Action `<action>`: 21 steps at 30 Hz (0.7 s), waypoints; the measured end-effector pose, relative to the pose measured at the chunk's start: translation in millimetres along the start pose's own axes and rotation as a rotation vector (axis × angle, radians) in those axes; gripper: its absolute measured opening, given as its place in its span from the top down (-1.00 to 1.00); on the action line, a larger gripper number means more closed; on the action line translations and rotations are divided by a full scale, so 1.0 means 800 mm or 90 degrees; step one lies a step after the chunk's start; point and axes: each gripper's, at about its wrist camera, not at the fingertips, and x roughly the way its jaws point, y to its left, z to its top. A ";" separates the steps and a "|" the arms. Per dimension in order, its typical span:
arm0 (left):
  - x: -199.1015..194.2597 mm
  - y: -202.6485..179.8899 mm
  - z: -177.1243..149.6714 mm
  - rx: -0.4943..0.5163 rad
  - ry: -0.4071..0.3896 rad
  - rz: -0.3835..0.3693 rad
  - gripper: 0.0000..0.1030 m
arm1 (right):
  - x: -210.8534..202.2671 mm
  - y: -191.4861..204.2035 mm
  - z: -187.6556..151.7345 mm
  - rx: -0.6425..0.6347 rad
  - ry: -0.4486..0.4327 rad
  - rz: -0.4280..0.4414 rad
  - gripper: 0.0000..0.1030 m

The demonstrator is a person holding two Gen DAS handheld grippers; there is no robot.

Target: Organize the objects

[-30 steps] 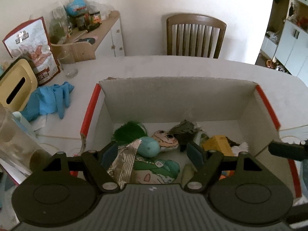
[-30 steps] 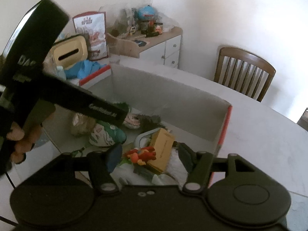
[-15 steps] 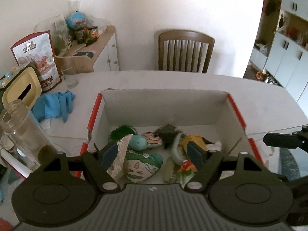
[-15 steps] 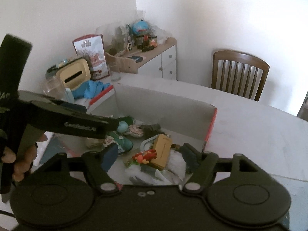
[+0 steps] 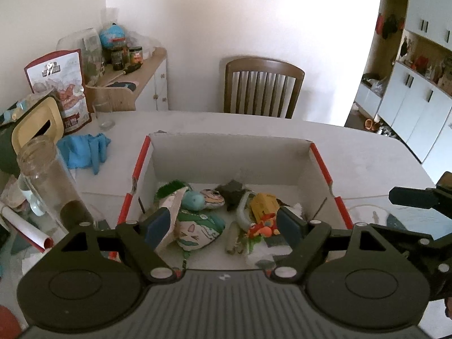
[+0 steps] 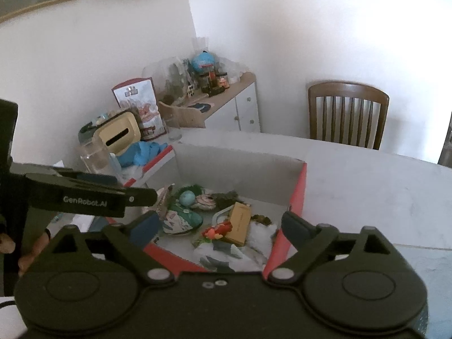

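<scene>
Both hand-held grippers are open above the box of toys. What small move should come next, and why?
Probably lower the right hand-held gripper toward the yellow box inside the cardboard box. Its jaws are open and empty, and the yellow box lies on top of the clutter, almost between them. The left hand-held gripper is also open, over the green-and-white pouch.

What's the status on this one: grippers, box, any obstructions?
Left gripper open, empty, above the cardboard box. Right gripper open, empty, alongside. Toys piled inside. Nothing blocking.
</scene>
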 end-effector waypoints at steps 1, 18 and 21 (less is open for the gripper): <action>-0.002 0.000 -0.001 -0.003 0.000 -0.001 -0.60 | -0.002 -0.001 -0.001 0.004 -0.003 0.003 -0.86; -0.033 -0.010 -0.026 -0.010 -0.013 -0.022 -1.00 | -0.043 -0.001 -0.015 0.028 -0.064 -0.006 -0.97; -0.037 -0.013 -0.030 -0.009 -0.016 -0.029 -1.00 | -0.045 0.001 -0.019 0.029 -0.062 -0.007 -0.97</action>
